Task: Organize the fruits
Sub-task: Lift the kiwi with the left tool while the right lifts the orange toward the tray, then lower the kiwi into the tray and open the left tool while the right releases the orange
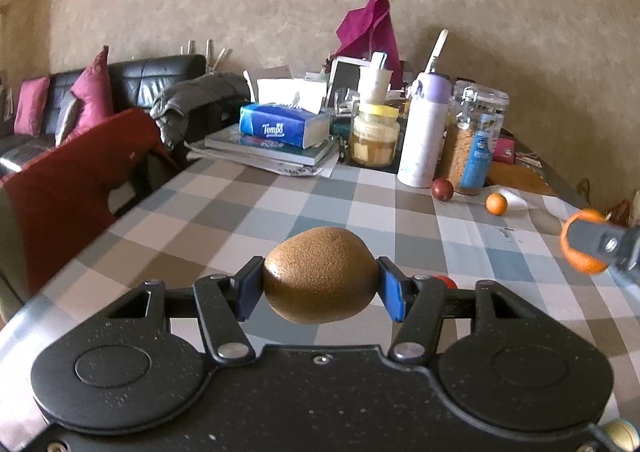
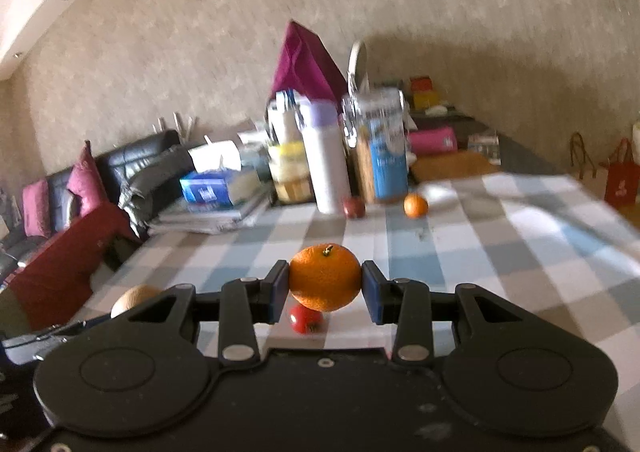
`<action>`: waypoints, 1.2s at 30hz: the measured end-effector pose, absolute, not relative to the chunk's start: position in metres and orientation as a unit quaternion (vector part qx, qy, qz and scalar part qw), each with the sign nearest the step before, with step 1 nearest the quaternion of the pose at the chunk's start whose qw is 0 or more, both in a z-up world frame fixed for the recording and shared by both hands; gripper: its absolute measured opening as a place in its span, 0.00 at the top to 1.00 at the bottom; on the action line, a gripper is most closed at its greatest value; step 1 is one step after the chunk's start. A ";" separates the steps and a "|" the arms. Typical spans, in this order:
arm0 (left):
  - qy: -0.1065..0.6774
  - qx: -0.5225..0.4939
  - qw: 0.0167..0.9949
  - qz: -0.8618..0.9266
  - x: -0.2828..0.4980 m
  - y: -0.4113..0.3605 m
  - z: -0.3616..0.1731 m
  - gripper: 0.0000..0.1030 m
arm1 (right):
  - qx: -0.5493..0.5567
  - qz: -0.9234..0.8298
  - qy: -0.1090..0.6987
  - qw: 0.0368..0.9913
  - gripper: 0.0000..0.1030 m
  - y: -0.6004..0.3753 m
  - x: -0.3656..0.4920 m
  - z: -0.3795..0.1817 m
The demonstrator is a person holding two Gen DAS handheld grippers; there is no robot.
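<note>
Brown kiwi [image 1: 320,276] clamped between left jaws, tangerine [image 2: 325,277] between right

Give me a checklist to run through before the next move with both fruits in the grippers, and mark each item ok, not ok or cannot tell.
1. Left gripper clamped on the kiwi, pads on both sides: ok.
2. Right gripper clamped on the mandarin, pads on both sides: ok.
3. Both fruits lifted clear of the checked tablecloth: ok.
4. Small red fruit lying below the mandarin stays out of the path: cannot tell.
5. Drop-off spot for the fruits in view: not ok, no bowl or tray shows.
6. Loose fruit left to collect, the small orange and dark red fruit by the jars: ok, both visible.
</note>
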State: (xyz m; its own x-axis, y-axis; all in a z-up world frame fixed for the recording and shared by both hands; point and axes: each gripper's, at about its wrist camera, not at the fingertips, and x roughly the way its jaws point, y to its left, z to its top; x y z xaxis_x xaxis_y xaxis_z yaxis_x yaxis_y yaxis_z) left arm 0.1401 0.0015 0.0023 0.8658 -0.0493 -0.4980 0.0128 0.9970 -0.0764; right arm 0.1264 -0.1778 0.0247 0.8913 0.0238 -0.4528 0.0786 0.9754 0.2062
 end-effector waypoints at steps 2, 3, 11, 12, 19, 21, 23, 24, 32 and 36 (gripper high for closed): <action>0.260 -0.033 0.965 -0.031 0.132 0.004 0.012 0.39 | 0.119 -0.008 0.228 0.966 0.61 -0.183 0.117 0.038; 0.264 -0.032 0.963 -0.039 0.127 0.004 0.017 0.39 | 0.126 -0.005 0.226 0.966 0.61 -0.186 0.111 0.044; 0.321 -0.021 0.941 -0.103 0.090 -0.006 0.030 0.39 | 0.152 -0.006 0.229 0.961 0.61 -0.202 0.059 0.066; 0.330 -0.020 0.938 -0.108 0.085 -0.009 0.028 0.39 | 0.153 -0.008 0.231 0.961 0.61 -0.203 0.052 0.065; 0.375 -0.021 0.917 -0.137 0.056 -0.018 0.005 0.39 | 0.161 -0.056 0.255 0.952 0.61 -0.213 0.007 0.036; 0.384 -0.025 0.912 -0.140 0.050 -0.019 -0.001 0.39 | 0.162 -0.070 0.265 0.948 0.61 -0.214 -0.004 0.025; 0.388 -0.025 0.911 -0.140 0.044 -0.020 -0.005 0.39 | 0.157 -0.083 0.273 0.945 0.61 -0.214 -0.016 0.014; 0.388 -0.023 0.911 -0.140 0.041 -0.021 -0.006 0.39 | 0.151 -0.091 0.277 0.945 0.61 -0.213 -0.021 0.009; 0.389 -0.015 0.910 -0.141 0.040 -0.028 -0.012 0.39 | 0.128 -0.101 0.312 0.936 0.61 -0.206 -0.040 -0.012; 0.396 -0.012 0.908 -0.136 0.041 -0.029 -0.016 0.39 | 0.123 -0.094 0.320 0.935 0.61 -0.203 -0.041 -0.014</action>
